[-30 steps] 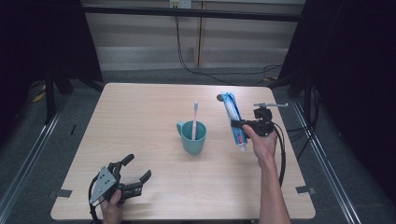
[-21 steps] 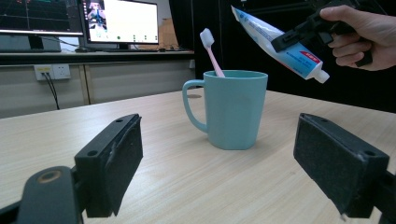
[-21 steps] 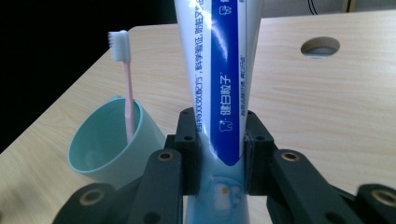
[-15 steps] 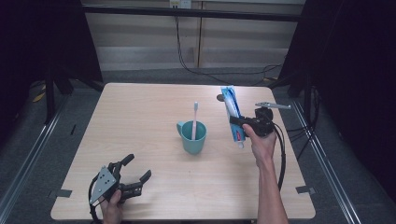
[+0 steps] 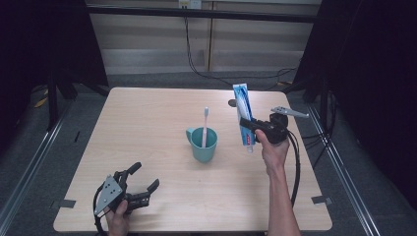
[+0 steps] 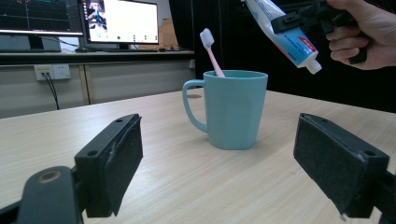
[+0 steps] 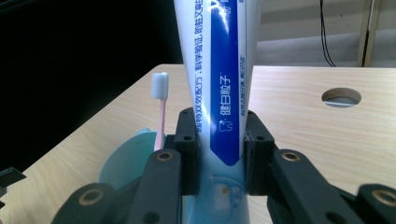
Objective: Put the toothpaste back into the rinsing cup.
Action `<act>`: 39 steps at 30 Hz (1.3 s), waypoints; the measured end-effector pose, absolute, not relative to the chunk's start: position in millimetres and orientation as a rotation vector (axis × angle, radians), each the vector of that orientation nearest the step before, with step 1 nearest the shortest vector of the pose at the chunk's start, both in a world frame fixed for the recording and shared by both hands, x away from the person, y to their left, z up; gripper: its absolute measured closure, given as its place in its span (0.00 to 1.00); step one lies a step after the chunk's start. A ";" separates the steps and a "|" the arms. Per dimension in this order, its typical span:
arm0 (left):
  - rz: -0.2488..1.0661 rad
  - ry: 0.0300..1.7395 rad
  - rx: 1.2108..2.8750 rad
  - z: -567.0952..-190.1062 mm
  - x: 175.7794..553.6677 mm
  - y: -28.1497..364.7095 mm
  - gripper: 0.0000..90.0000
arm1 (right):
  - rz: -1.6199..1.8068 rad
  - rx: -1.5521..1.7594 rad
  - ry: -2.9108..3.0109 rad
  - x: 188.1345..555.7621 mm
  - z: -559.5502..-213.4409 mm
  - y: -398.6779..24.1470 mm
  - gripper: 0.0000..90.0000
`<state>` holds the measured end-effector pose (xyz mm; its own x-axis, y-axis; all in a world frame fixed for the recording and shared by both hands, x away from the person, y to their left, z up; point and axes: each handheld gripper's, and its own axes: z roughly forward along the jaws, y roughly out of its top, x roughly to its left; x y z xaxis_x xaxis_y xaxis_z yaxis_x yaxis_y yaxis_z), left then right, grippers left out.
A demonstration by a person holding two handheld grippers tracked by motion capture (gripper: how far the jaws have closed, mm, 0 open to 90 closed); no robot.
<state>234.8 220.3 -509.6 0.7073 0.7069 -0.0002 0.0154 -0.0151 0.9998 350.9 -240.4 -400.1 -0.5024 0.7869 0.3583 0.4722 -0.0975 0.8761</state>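
Here, one mug (image 5: 203, 144), one toothbrush (image 5: 205, 125), one clamped toothpaste tube (image 5: 243, 114).

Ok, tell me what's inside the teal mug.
A pink-handled toothbrush with white bristles stands in the teal plastic mug, leaning on its rim. The mug's wall hides the handle's lower end and the bottom.

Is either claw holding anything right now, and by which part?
The right claw holds the toothpaste tube in the air, clamped on its lower body a little above the cap, which points down. The left claw is open and holds nothing.
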 end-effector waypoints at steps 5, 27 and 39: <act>0.608 0.622 1.502 -509.6 234.8 220.3 0.17 | 1.674 1.349 1.864 349.4 -397.1 -238.5 0.80; 0.606 0.619 1.503 -509.6 234.6 220.5 0.17 | 1.775 1.222 1.814 351.3 -381.0 -219.9 0.80; 0.605 0.618 1.501 -509.7 234.6 220.4 0.17 | 1.798 1.154 1.822 356.2 -370.7 -200.7 0.80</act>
